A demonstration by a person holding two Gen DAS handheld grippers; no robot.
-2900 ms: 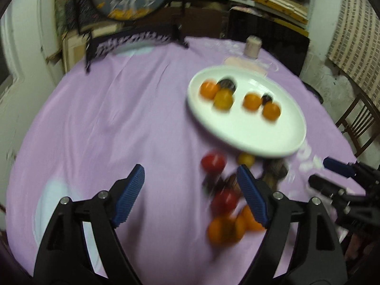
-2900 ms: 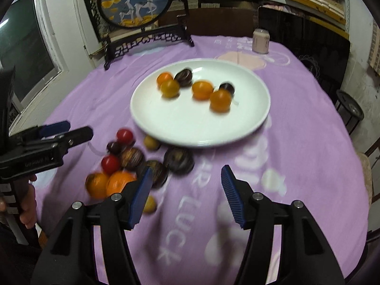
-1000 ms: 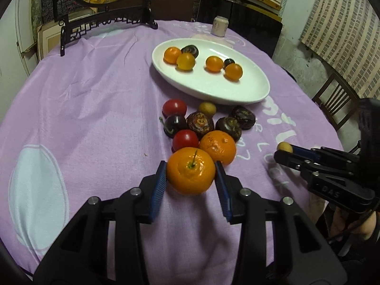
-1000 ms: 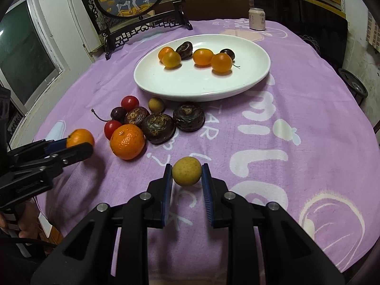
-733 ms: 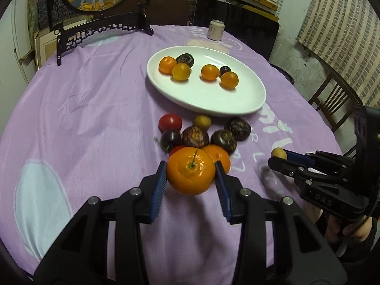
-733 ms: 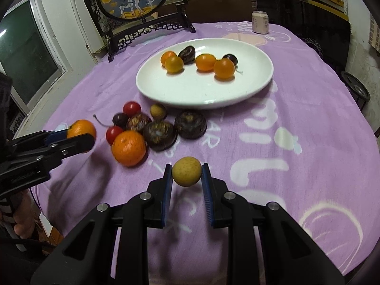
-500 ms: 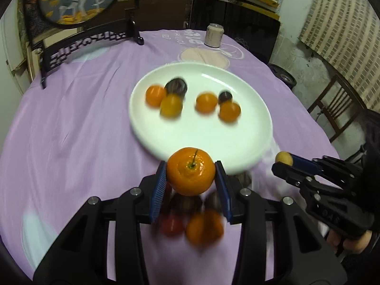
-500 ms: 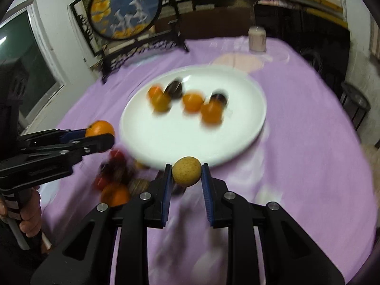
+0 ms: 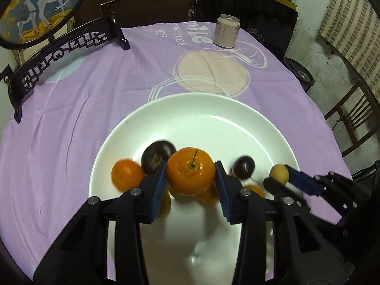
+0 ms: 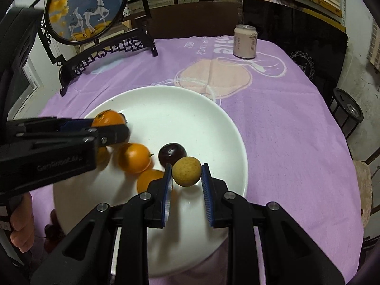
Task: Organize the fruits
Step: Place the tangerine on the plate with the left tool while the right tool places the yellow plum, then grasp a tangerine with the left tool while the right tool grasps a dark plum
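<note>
White plate: the plate [image 9: 273, 128] sits on the purple tablecloth [image 9: 95, 90], and I hold both fruits over it because this is where they go.
Left gripper: my left gripper [image 9: 191, 185] pinches the mandarin [image 9: 190, 174] by its sides, stem up, so it cannot roll out.
Right gripper: my right gripper [image 10: 186, 184] is nearly shut, pads squeezing the small yellow-brown fruit [image 10: 187, 171].
Why over the near half: fruit already lies there, an orange one [image 10: 134, 158], another orange one [image 10: 150, 180], a dark plum-like fruit [image 10: 172, 154], so I am grouping mine with them.
Far half: bare white, free if I need room.
Next, I judge: lower, then loosen, or round fruit will run across the glaze.
Left alone: the drink can [image 9: 225, 34] and the deer-painting stand [image 10: 104, 47] at the far edge are out of my way.
</note>
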